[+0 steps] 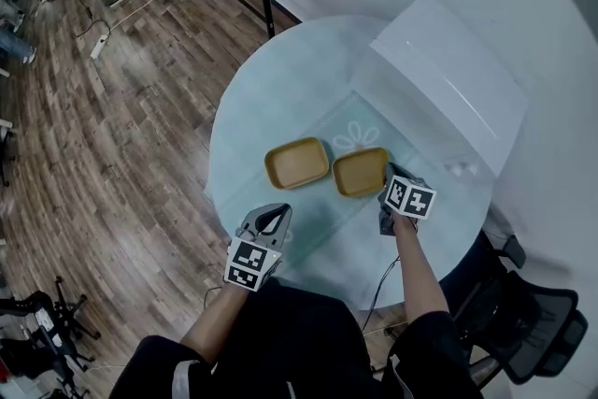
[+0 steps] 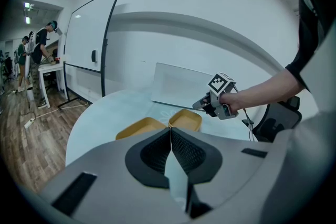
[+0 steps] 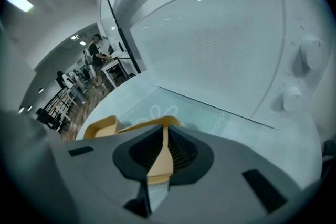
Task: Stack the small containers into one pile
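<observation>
Two shallow yellow containers lie side by side on the round glass table point(image 1: 252, 98): the left container point(image 1: 297, 163) point(image 2: 140, 127) point(image 3: 100, 127) and the right container point(image 1: 360, 172) point(image 2: 185, 119) point(image 3: 157, 123). My right gripper point(image 1: 390, 173) point(image 2: 202, 106) point(image 3: 164, 134) is at the right container's near right rim, jaws shut on that rim; a yellow strip shows between them. My left gripper point(image 1: 277, 212) point(image 2: 170, 131) hovers near the table's front edge, short of the left container, shut with nothing in it.
A white box-like appliance point(image 1: 448, 79) point(image 3: 236, 50) with knobs stands at the table's back right. A whiteboard on a black stand point(image 2: 92, 55) is beyond the table. An office chair point(image 1: 523, 313) sits at lower right. People stand far off at the left.
</observation>
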Tool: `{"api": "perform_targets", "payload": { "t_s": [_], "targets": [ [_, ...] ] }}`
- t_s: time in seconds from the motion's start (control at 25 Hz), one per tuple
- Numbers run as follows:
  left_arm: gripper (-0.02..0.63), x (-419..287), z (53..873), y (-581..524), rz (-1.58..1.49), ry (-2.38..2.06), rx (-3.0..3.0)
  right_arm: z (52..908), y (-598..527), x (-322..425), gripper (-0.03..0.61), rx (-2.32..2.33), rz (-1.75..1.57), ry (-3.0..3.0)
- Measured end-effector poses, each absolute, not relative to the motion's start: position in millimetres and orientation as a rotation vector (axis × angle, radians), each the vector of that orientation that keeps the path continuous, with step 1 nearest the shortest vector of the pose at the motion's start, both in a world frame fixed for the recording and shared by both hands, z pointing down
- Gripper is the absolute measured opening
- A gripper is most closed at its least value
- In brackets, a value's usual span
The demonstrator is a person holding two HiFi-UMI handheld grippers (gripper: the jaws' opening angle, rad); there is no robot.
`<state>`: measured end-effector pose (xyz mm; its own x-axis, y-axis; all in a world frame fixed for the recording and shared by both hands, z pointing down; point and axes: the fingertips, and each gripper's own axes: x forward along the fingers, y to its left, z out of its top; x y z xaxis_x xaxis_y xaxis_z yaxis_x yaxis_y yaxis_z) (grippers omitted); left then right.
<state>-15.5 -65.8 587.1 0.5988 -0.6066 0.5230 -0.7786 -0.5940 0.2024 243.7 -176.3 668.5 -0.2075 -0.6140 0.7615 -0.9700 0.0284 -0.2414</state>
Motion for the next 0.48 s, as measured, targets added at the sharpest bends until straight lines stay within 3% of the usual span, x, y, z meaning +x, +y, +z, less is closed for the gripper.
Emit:
{"api": "perform_targets", "payload": {
  "t_s": [0.28, 0.48],
  "targets": [
    [0.015, -21.0, 589.0, -64.3, 0.560, -1.119, 2.406, 650.0, -182.8, 184.3, 0.044, 1.411, 0.900, -2.011],
    [0.015, -28.3, 590.2, -63.8, 0.551, -1.131, 2.396, 649.6, -189.3, 142.2, 0.086, 1.309, 0.912, -2.063]
  ]
}}
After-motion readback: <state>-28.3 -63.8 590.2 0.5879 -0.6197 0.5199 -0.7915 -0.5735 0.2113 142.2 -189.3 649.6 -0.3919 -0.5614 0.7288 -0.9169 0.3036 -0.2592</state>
